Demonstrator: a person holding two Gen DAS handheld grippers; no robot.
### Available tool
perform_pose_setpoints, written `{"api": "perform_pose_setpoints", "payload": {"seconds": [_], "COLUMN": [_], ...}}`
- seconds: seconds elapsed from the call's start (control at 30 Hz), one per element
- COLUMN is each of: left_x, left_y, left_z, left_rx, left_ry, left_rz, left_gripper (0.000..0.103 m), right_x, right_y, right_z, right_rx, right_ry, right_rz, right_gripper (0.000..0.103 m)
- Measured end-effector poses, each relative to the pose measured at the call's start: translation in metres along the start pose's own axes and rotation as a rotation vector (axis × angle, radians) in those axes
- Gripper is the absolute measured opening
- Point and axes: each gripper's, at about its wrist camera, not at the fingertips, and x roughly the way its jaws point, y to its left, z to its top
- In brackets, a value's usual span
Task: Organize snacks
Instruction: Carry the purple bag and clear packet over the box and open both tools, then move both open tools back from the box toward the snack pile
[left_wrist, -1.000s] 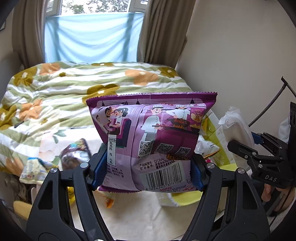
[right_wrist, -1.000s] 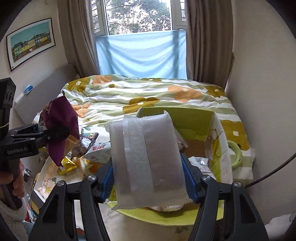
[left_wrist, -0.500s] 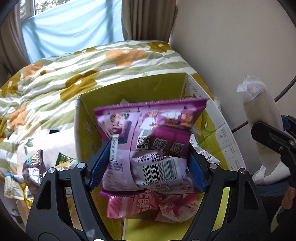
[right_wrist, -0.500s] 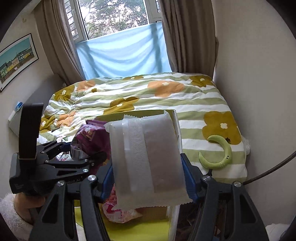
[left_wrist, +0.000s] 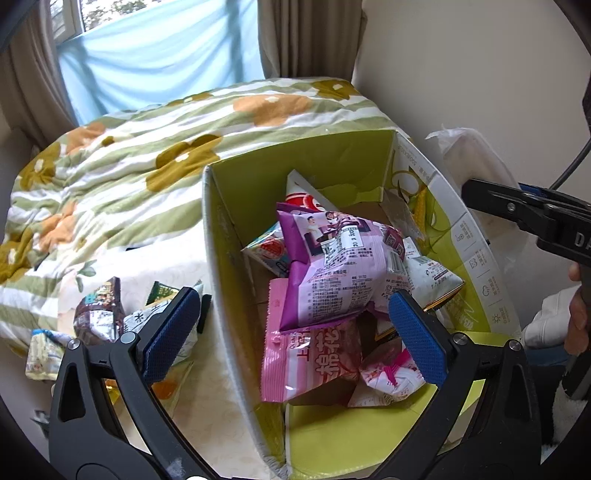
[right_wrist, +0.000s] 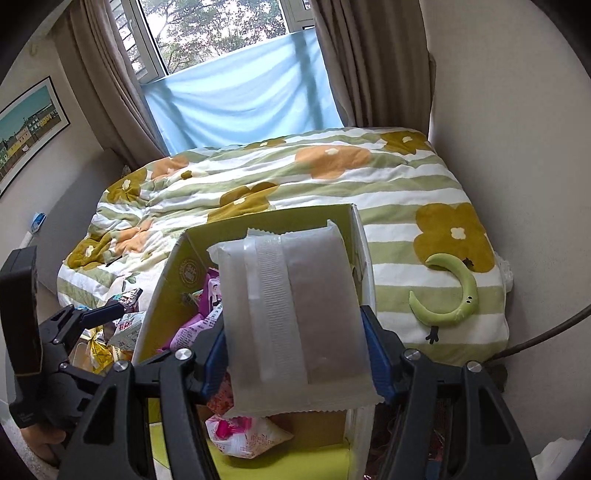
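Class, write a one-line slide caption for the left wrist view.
Left gripper opening above the green box, purple snack bag free among packets inside.

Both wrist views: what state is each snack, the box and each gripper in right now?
Purple snack bag: released, lying on the pile in the box.
Yellow-green cardboard box: open, partly filled.
Left gripper: jaws opening, gripping nothing.
Right gripper: shut on white packet.
Loose snacks: outside the box.

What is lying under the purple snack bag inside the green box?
Under the purple snack bag in the green box: a pink packet, a white-and-red packet and a white packet. Anything deeper is covered.
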Motion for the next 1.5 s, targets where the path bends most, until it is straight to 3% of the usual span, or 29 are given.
{"api": "perform_pose_setpoints", "payload": {"seconds": [0.33,0.4,0.43,0.47,0.87,1.23,1.5], "left_x": [-0.007,-0.005,-0.003,-0.003,-0.013,-0.076,-0.113], "left_y": [0.034,0.036,0.036,0.036,0.025,0.021,0.039], "left_z": [-0.009,-0.014,-0.016,-0.018,-0.029,-0.033,-0.066], "left_rx": [-0.074,-0.084,-0.089,-0.092,-0.099,-0.128,-0.213], "left_ry": [0.002,0.012,0.016,0.019,-0.008,-0.125,-0.174], "left_rz": [0.043,0.041,0.040,0.039,0.035,0.092,0.150], "left_gripper": [0.101,0.101,0.101,0.101,0.101,0.101,0.101], "right_x": [0.056,0.057,0.056,0.056,0.028,-0.031,-0.054], "right_y": [0.014,0.012,0.012,0.012,0.011,0.029,0.046], "right_z": [0.019,0.017,0.016,0.013,-0.019,-0.016,-0.031], "right_rx": [0.030,0.055,0.060,0.061,0.003,-0.068,-0.127], "right_ry": [0.083,0.074,0.074,0.073,0.051,-0.047,-0.065], "right_rz": [0.007,0.026,0.027,0.028,-0.014,-0.054,-0.033], "right_gripper": [0.062,0.082,0.098,0.100,0.100,0.100,0.100]}}
